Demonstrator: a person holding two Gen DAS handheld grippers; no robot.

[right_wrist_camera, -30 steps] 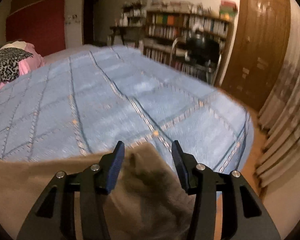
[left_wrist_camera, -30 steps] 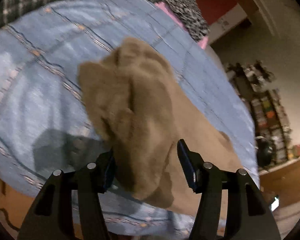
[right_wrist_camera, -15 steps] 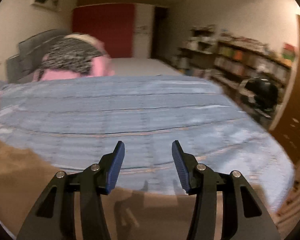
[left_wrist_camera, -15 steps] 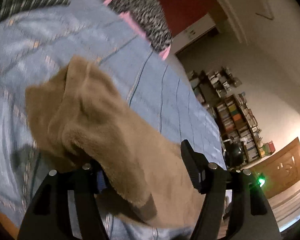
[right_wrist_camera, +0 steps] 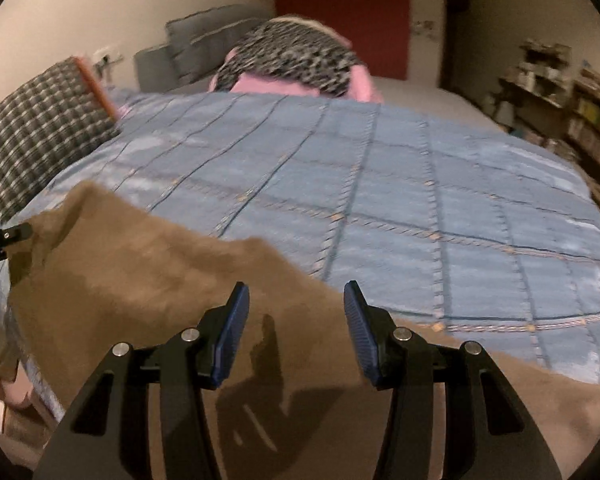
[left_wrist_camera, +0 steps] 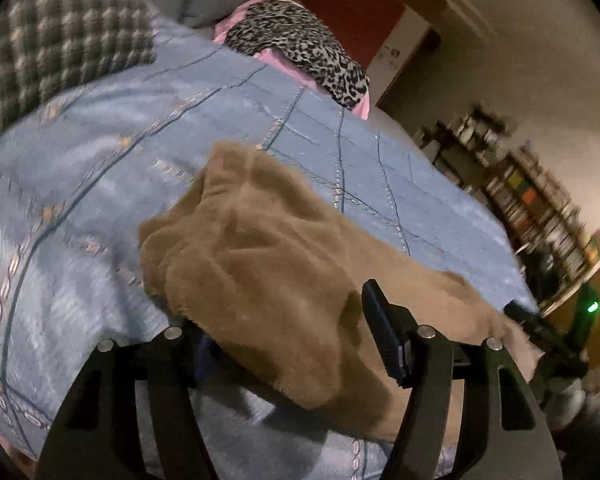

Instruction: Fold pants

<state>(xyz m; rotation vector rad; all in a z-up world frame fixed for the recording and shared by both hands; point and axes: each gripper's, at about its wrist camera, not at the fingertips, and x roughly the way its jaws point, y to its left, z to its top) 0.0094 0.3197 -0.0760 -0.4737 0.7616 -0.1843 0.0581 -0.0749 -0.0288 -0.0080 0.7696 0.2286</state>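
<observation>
Brown fleece pants (left_wrist_camera: 260, 264) lie along the near edge of a blue quilted bed (left_wrist_camera: 100, 152), bunched into a thick fold at their left end. My left gripper (left_wrist_camera: 288, 312) sits at that fold. The fabric drapes over its left finger and hides it, while the right finger (left_wrist_camera: 380, 332) stands just clear of the cloth, so the jaws are open. In the right wrist view the pants (right_wrist_camera: 148, 280) spread flat under my right gripper (right_wrist_camera: 296, 286), which hovers open above them with nothing between its pads. The left gripper's tip (right_wrist_camera: 4, 236) shows at the left edge.
A checked cushion (left_wrist_camera: 60, 40) and a leopard-print and pink pile (left_wrist_camera: 300, 48) lie at the bed's far side. Grey pillows (right_wrist_camera: 208, 44) sit behind. Bookshelves (left_wrist_camera: 540, 200) line the right wall. The bed's near edge drops to the floor (right_wrist_camera: 16, 420).
My right gripper swept left along the bed and now hangs over the flat stretch of the pants. The left gripper rolled a little and its jaws widened around the bunched fold.
</observation>
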